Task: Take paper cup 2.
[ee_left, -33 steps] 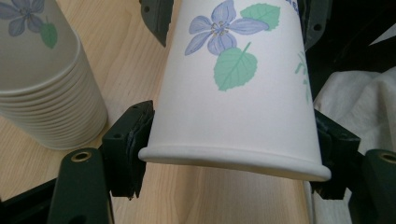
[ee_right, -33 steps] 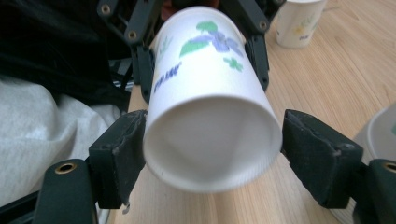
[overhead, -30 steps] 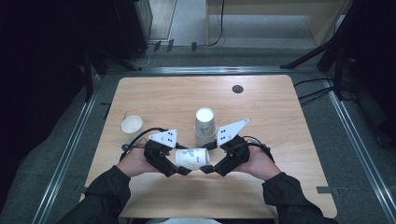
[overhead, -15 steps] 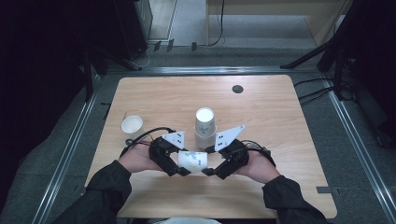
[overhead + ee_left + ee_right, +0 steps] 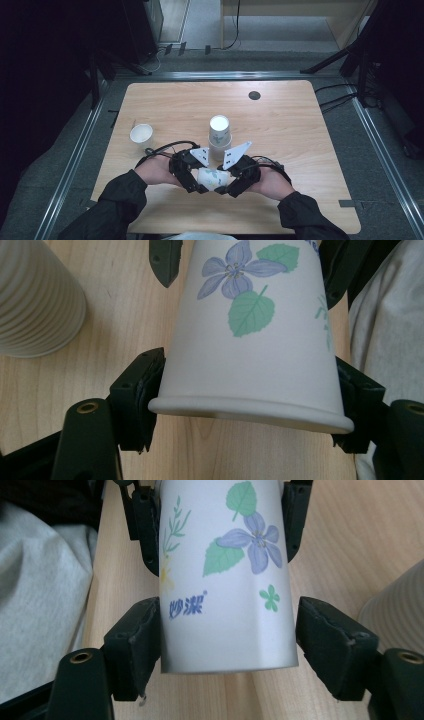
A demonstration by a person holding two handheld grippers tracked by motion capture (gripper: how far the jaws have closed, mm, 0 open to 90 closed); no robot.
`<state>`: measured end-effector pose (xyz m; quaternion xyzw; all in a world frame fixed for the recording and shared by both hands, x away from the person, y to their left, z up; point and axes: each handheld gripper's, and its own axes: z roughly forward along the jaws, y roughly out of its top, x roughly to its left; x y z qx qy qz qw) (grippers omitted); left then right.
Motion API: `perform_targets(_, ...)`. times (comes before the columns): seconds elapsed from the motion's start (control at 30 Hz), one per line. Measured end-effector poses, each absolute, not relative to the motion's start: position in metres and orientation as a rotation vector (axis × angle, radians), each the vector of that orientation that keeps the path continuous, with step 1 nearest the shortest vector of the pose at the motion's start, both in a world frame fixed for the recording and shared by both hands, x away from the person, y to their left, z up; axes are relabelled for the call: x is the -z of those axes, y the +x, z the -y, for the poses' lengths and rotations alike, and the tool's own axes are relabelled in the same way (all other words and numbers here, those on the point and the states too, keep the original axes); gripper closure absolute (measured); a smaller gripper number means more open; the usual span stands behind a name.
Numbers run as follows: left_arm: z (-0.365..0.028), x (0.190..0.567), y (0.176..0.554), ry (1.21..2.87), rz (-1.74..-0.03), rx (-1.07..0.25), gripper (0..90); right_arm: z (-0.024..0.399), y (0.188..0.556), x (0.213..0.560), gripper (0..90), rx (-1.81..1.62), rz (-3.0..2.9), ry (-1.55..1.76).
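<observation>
Both tongs meet at the bench's (image 5: 300, 125) near edge in the high view, left tongs (image 5: 192, 182) and right tongs (image 5: 231, 186) pointing inward at a flowered paper cup (image 5: 214, 178) lying sideways between them. The left gripper view shows its pads clamped at the cup's rim end (image 5: 250, 412). In the right gripper view the jaws have just been closing round the base end (image 5: 227, 630); one pad seems to touch, the other stands apart. Judged so, the handover is half done.

white floral paper cup (image 5: 250, 340), black grippers (image 5: 212, 182)

A cup (image 5: 214, 178) lies on its side between the left gripper (image 5: 196, 181) and right gripper (image 5: 231, 184), near the counter's (image 5: 300, 130) front edge. Behind it stands a cup stack (image 5: 219, 136); a bowl (image 5: 141, 134) sits far left.
</observation>
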<state>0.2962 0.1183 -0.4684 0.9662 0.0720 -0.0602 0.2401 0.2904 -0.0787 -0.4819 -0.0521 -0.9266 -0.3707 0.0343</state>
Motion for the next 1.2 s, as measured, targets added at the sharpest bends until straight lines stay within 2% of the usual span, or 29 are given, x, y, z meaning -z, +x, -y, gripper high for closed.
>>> perform_targets(0.2,-0.111,0.472,0.294,2.675,-0.186,0.163,27.5,0.071,0.286,0.490,29.1,1.061,2.878,-0.129)
perform_targets(0.37,-0.111,0.473,0.295,2.661,-0.182,0.183,27.1,0.070,0.286,0.491,34.4,1.051,2.872,-0.125)
perform_targets(0.53,-0.113,0.472,0.296,2.626,-0.187,0.179,22.6,0.071,0.286,0.489,34.2,1.061,2.871,-0.133)
perform_targets(0.67,-0.118,0.470,0.297,2.585,-0.220,0.165,13.8,0.075,0.287,0.486,33.9,1.078,2.876,-0.147)
perform_targets(0.77,-0.123,0.465,0.299,2.536,-0.249,0.135,11.2,0.079,0.289,0.483,33.9,1.119,2.868,-0.166)
perform_targets(1.2,-0.145,0.450,0.305,2.314,-0.320,0.139,10.8,0.099,0.295,0.464,33.8,1.338,2.781,-0.236)
